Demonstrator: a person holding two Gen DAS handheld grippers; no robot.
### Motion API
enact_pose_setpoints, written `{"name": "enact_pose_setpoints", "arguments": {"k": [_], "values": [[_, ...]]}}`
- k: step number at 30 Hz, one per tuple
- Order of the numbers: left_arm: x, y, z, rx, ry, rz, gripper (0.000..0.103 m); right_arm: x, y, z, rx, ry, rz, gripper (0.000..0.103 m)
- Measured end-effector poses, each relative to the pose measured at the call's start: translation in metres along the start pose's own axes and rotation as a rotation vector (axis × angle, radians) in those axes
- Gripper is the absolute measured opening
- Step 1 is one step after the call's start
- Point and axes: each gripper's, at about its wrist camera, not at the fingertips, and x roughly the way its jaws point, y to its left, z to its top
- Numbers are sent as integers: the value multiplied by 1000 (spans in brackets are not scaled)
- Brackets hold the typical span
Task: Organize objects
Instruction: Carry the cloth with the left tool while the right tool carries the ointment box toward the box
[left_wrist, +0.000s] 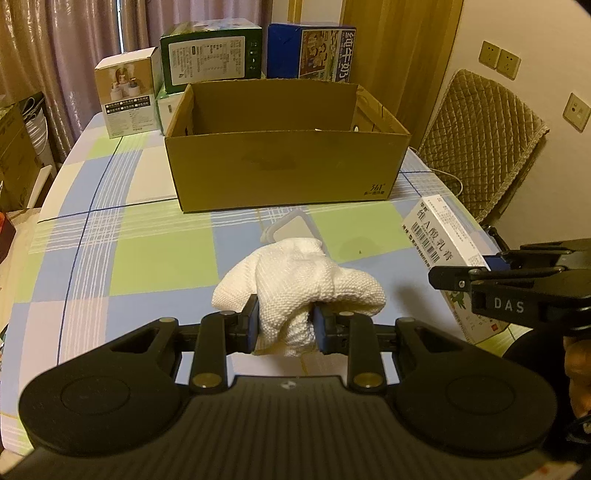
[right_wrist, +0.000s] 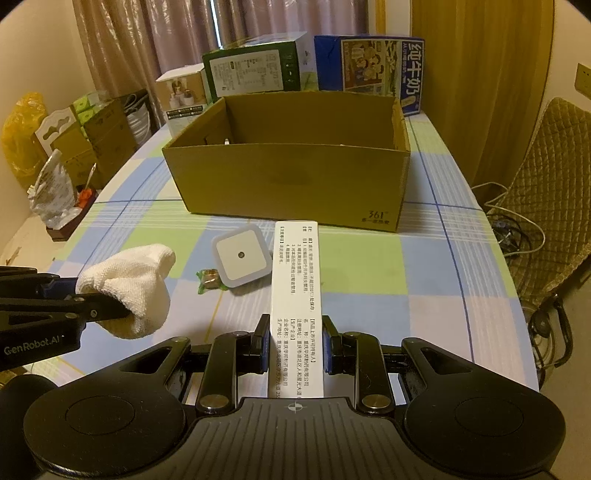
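A: What does each gripper hold?

B: The left gripper has its fingers clamped on a white cloth; the right gripper pinches a long white carton. Both are lifted above the table.

A: Why lifted?

B: Likely to drop into the open cardboard box toward the table's far edge.

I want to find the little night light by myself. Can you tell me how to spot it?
Start at the big open cardboard box on the checked tablecloth. Just in front of it, lying flat on the cloth, is the night light. It is a white square with rounded corners and one small dark dot in its middle, unlike the green-wrapped candy beside it and the long white printed box held in the right gripper's fingers.
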Motion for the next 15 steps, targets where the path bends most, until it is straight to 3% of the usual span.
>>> {"name": "enact_pose_setpoints", "arguments": {"k": [8,15], "values": [[-3,6,24,1,-23,-14,24,-6,-7,22,0,-21,7,23],[-3,17,76,47,-52,-34,24,-9,-18,72,-13,-26,34,23]]}}
